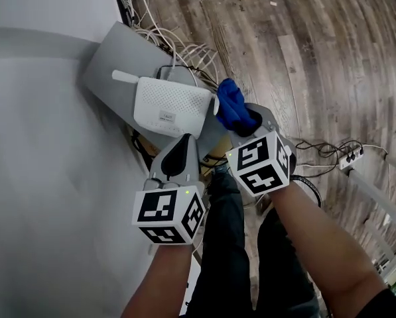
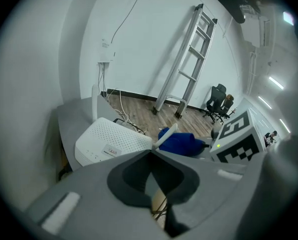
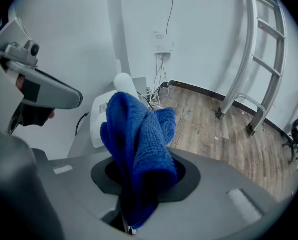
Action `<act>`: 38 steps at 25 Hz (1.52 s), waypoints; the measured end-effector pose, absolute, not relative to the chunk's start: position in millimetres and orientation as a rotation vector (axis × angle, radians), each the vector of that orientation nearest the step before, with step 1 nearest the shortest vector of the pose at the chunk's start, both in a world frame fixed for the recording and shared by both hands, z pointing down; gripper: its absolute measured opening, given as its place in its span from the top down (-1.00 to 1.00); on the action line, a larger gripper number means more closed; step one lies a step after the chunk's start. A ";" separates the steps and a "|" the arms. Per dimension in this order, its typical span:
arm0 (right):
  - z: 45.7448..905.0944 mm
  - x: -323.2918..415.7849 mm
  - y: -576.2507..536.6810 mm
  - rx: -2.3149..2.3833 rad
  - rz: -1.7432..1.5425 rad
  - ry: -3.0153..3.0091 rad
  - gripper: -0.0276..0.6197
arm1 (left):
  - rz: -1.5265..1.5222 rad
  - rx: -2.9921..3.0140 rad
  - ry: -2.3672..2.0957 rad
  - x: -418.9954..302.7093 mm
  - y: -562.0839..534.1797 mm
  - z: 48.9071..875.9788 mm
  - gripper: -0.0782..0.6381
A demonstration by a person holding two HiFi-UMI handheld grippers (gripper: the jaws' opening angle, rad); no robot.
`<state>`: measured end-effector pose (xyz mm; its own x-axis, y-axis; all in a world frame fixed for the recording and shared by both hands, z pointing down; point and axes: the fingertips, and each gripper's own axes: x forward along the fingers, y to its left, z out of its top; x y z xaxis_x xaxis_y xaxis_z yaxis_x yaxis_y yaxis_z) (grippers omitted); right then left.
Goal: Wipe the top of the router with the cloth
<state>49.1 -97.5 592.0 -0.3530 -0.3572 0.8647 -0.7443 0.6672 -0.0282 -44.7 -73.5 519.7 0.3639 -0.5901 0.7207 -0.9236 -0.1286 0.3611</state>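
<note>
We count one router (image 1: 170,105), one cloth (image 1: 233,103), one ladder (image 2: 188,69), one power strip (image 1: 351,156), and two grippers: left gripper (image 1: 184,140), right gripper (image 1: 254,120).

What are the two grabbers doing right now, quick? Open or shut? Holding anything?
Left gripper: closed, holding nothing.
Right gripper: closed on the blue cloth.

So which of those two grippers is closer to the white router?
Left. The left gripper sits at the near edge of the router; the right gripper, holding the blue cloth, is off its right side.
</note>
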 end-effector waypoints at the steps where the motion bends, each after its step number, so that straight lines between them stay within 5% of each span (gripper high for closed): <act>1: 589.9 46.2 -99.9 0.863 0.533 -1.974 0.47 | 0.523 1.830 -1.321 -42.6 -73.9 520.1 0.78; 23: 462.6 -15.7 -82.2 0.975 0.718 -2.139 0.46 | 0.502 1.906 -1.333 -77.4 -102.5 451.7 0.78; 38: 580.8 -0.6 -88.5 1.118 0.825 -1.945 0.46 | 0.544 1.866 -1.268 -84.5 -78.6 513.9 0.78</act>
<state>-0.6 -88.5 580.8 -0.3524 -0.4233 0.8347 -0.8943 0.4151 -0.1670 -84.5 -78.6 513.9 0.4059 -0.5670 0.7168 -0.9101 -0.1797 0.3733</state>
